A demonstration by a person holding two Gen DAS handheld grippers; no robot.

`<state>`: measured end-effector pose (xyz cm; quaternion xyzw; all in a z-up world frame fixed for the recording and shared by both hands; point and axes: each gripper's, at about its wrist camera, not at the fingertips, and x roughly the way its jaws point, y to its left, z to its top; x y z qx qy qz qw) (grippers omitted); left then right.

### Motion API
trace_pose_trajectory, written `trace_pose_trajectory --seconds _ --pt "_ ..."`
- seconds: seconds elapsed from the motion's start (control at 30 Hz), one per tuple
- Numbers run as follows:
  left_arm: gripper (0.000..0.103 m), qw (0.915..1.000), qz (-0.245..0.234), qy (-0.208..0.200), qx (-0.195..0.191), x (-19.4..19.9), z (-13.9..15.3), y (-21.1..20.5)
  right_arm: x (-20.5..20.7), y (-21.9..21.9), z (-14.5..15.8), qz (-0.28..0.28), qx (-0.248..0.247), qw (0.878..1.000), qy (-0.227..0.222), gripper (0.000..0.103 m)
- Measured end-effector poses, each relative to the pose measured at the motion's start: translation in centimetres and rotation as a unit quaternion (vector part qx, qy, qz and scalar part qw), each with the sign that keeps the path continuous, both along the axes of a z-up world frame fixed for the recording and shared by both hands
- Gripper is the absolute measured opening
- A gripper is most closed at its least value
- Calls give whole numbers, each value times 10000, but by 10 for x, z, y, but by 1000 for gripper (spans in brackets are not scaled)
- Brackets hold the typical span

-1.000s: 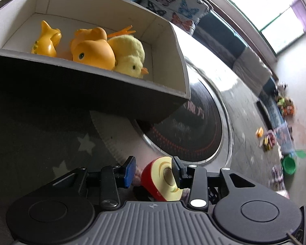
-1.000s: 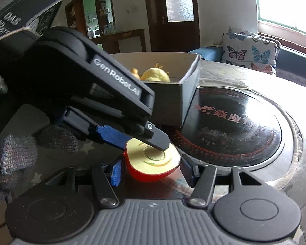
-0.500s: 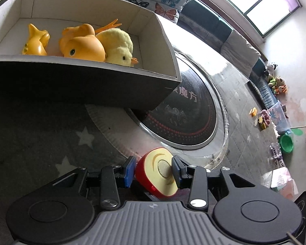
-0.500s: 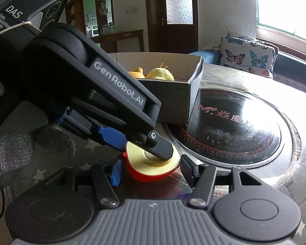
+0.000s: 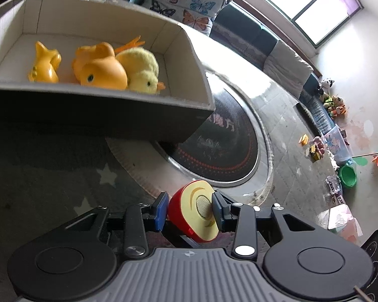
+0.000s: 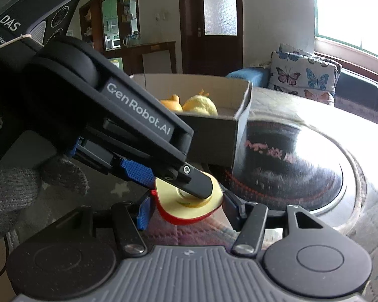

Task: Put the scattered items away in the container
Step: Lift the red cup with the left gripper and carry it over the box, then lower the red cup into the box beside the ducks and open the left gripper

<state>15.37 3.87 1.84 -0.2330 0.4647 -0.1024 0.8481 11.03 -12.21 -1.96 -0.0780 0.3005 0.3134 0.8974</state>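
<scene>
The left gripper [image 5: 190, 210] is closing its jaws on a toy apple half [image 5: 194, 214]; the right gripper [image 6: 186, 210] also has that apple between its jaws — pads beside it, contact unclear. Beyond, on the worktop [image 5: 50, 176], the box [image 5: 186, 58] holds rubber ducks [image 5: 100, 68] and a plush chick [image 5: 141, 70].

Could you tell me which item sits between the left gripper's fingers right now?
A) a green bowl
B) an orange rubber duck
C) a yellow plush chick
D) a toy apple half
D: the red-skinned toy apple half sits between the left gripper fingers, outside the container.
</scene>
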Motion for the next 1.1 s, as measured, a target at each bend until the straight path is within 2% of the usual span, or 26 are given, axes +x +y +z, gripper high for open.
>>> trace_pose_trajectory --seconds 0.3,0.57,0.87,1.1 --pt "40 9991 85 -413 73 10 40 18 15 21 37 140 71 9990 -413 59" --pt "40 9981 250 -566 69 41 64 42 48 48 58 218 101 9977 -631 59" --pt "40 9983 345 -470 28 79 55 55 82 66 52 112 52 9986 -508 59" --pt "40 9981 451 -424 40 88 44 61 98 66 35 -38 -58 9997 -247 59"
